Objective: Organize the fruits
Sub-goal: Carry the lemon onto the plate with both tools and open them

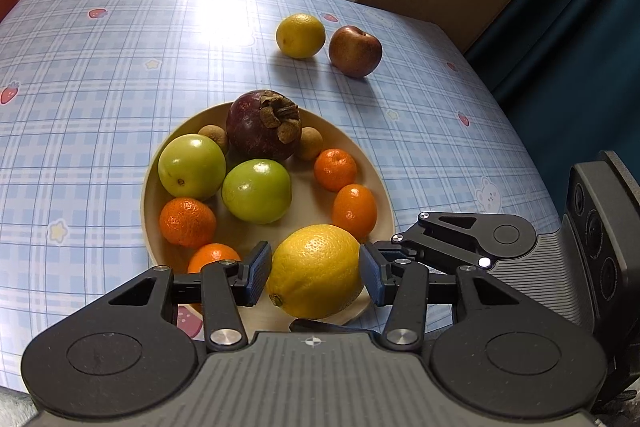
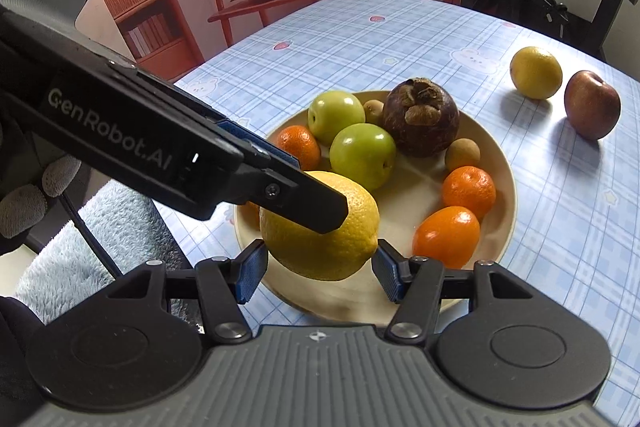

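1. Large yellow lemon sits between the blue ribbed pads of the left gripper, over the near rim of the round beige plate. Both pads press on the lemon's sides; jaws at medium spread, closed on the fruit.
2. Right gripper: its blue pads flank the same lemon from the other side. The right wrist view does not settle whether the pads touch the peel; cannot tell grip from near-contact.
3. In the right wrist view, the left gripper's black finger lies across the top of the lemon.
4. Plate contents: two green round fruits touching, at the plate's left and centre; a dark purple mangosteen with a dry brown calyx at the far rim; two small tan longans beside it; four small orange citrus fruits along the left and right rims.
5. Off the plate, toward the table's far right edge: a second yellow lemon and a dark red apple, just beside each other.
6. Table covered with a blue plaid cloth.
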`<state>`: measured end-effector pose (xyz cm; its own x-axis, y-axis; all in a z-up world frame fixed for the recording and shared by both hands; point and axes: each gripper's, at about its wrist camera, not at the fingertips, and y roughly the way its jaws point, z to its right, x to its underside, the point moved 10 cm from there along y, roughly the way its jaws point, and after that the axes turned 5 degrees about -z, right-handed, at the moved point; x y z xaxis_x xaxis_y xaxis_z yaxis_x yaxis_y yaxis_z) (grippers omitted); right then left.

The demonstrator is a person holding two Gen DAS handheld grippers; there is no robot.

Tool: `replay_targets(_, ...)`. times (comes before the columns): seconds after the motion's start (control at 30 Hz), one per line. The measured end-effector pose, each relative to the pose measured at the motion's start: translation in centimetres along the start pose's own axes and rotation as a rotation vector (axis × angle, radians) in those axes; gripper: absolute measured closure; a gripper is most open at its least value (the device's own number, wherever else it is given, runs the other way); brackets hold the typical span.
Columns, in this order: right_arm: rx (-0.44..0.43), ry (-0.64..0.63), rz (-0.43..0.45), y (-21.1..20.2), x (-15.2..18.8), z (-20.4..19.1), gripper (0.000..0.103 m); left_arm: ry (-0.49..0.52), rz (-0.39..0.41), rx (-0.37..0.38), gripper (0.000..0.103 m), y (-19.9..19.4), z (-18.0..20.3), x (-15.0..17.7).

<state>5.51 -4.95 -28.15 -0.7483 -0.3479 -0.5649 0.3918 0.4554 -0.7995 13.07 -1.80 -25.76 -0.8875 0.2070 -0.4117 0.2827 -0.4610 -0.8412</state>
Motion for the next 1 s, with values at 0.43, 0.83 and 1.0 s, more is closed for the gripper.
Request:
replay_targets(0.43, -0.068, 0.051, 0.000, 1.0, -0.5, -0.2, 0.043, -0.057, -0.003, 0.010, 0.052, -0.3, -1.7, 0.2)
replay_targets(0.83, -0.076, 0.075, 0.019, 0.5, -0.4, 0.1, 0.042, -0.032, 0.002, -0.014, 0.055, 0.0, -1.5, 0.2)
replay_targets(1.0, -0.079, 0.067, 0.042, -0.3, -0.7, 0.1, 0.044, -0.025, -0.008, -0.021, 0.059, -0.3, -1.4, 0.2)
